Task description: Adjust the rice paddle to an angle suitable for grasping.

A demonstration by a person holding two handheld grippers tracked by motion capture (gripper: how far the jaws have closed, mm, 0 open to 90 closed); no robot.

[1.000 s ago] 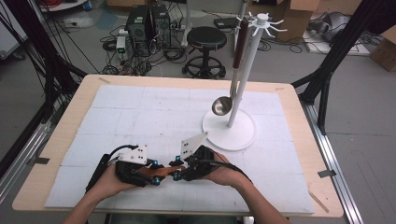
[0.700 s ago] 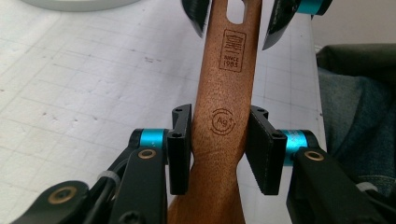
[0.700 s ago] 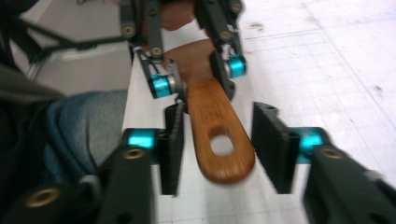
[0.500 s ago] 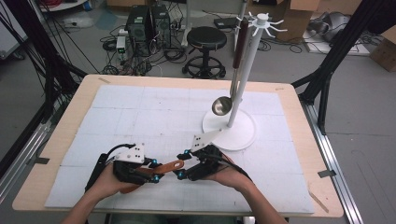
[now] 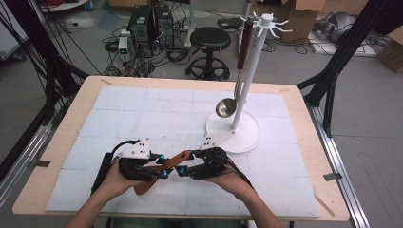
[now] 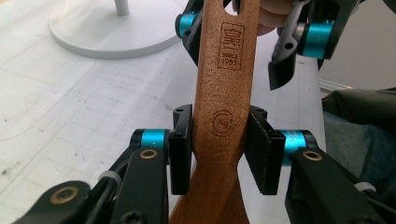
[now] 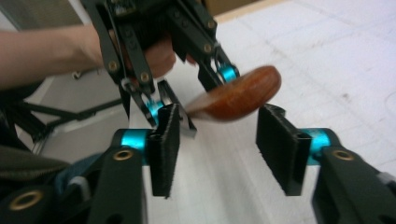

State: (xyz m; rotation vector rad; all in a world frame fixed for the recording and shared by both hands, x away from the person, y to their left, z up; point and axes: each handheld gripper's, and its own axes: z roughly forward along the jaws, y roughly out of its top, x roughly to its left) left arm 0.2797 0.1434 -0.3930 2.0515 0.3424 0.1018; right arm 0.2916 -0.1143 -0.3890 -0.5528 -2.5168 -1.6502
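Nearest to us, at the table's front edge, two forearms come in and hold the hand-held grippers nose to nose. The left hand-held gripper (image 5: 161, 170) is clenched on a wooden spatula (image 5: 164, 167): in the left gripper view its pads (image 6: 180, 148) press both sides of the handle's neck, just below a round "Ag" stamp, w/ a "since 1983" mark further up the wooden spatula (image 6: 225, 107). The right hand-held gripper (image 5: 183, 170) is released; in the right gripper view its jaws stand wide apart w/ the handle's rounded end (image 7: 236, 99) between and a bit beyond them, touching neither pad as far as we can tell.

The table (image 5: 81, 111) has a pale wood rim and is covered by a white mat (image 5: 142, 114) ruled in squares, scuffed w/ faint grey marks.

Further back, right of centre, a white round-based stand (image 5: 249, 61) w/ hook arms up top sits on the mat; a steel ladle (image 5: 228, 104) w/ a dark handle hangs from it, bowl just above the base.

Beyond the table: grey floor, a black stool (image 5: 209, 40), computer towers (image 5: 152, 23) amid tangled cables, cardboard boxes at the far right, and black frame legs on both sides.
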